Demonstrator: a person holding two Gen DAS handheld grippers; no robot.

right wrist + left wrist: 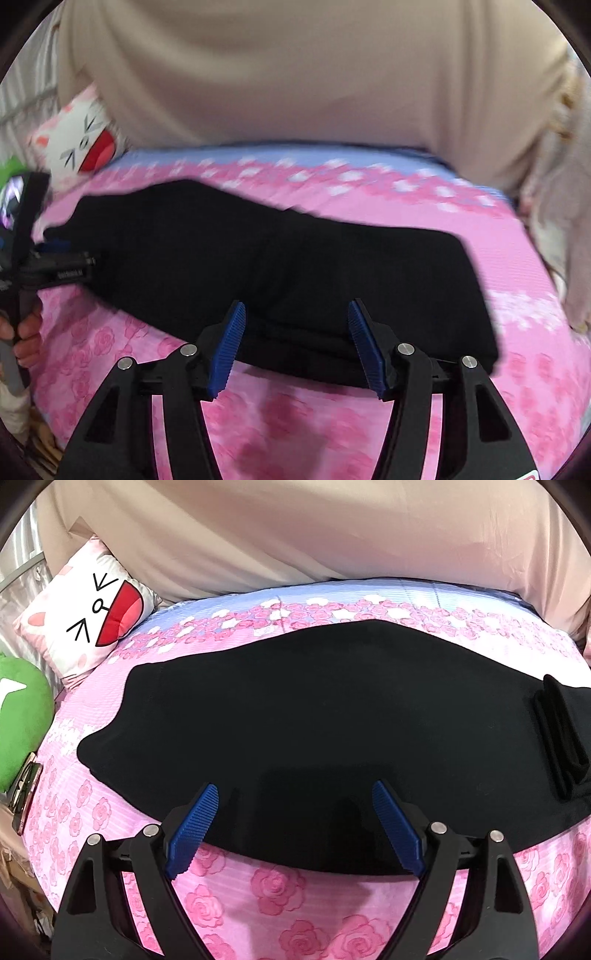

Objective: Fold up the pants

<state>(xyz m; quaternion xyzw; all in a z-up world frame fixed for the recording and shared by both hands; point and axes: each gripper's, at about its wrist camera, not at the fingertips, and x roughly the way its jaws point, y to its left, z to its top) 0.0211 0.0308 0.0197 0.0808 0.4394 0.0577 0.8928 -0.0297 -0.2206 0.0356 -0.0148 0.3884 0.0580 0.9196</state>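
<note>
Hanging over the near side of the bed (280,897), the left gripper (295,794) has its two blue pads spread wide. Nothing is between them. Its tips sit above the near edge of the pants (314,716).

The right gripper (295,310) is also above the near edge of the pants (280,266), over the folded end. Its blue pads stand apart, not as wide as the left ones, and they do not press on anything. The right view is blurry.

The pants are black and lie flat across the pink rose bed cover, stretched from side to side. In the left view, one end on the right is folded over into a thick stack of layers (561,738). In the right view, that folded part is the thick edge just in front of the gripper.

At the far left of the right view, a hand (26,332) holds the handle of the other gripper beside the bed.

To the left of the pants, at the bed's edge, sits a green plush toy (22,731). Behind it leans a white pillow (85,616) with a cat face and a red mouth.

Farther back, the cover turns from pink to blue (369,590). Behind the bed hangs a big tan cloth (295,531) that fills the top of both views.
</note>
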